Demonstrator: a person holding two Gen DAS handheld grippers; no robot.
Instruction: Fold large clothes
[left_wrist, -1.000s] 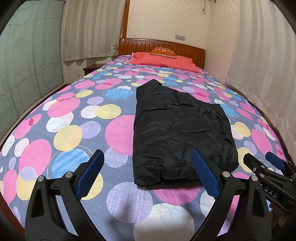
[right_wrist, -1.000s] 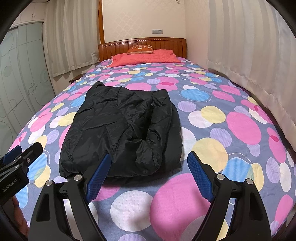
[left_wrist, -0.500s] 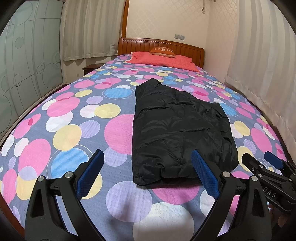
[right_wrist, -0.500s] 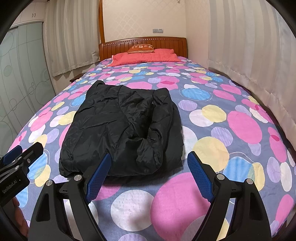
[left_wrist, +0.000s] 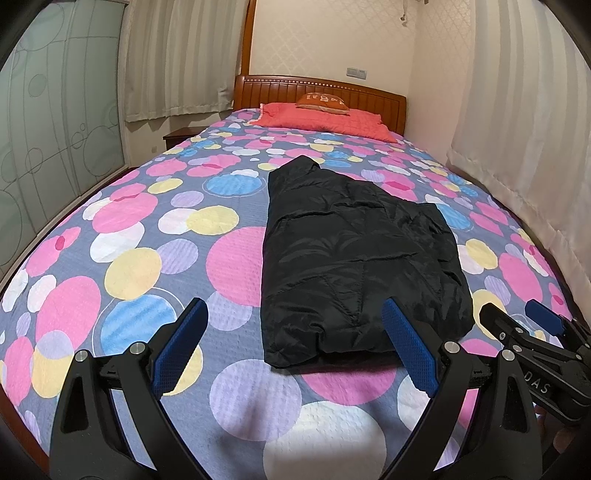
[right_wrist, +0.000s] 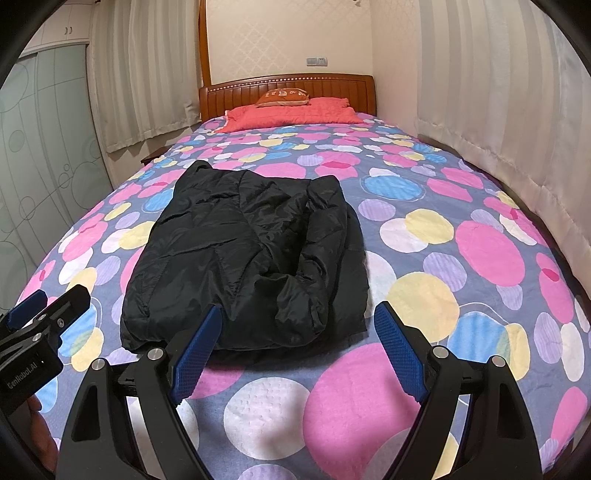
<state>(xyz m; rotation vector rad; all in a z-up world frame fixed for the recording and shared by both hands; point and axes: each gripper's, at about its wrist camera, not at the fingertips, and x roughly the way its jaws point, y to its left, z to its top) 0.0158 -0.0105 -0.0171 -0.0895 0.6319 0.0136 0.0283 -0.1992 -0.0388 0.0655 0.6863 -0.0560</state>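
Black jacket (right_wrist: 243, 258) lies at 12 o'clock, long axis toward headboard; right gripper (right_wrist: 295, 343) nearer, left gripper (left_wrist: 291, 347) offset, both spread, empty.

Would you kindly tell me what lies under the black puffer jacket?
The black puffer jacket lies folded on the bed's circle-patterned bedspread. Anything beneath or inside its folds is hidden.

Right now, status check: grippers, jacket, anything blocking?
Left hand-held gripper open, empty. Right hand-held gripper open, empty. Black puffer jacket lies partly folded on the bedspread, untouched. Nothing in the way.
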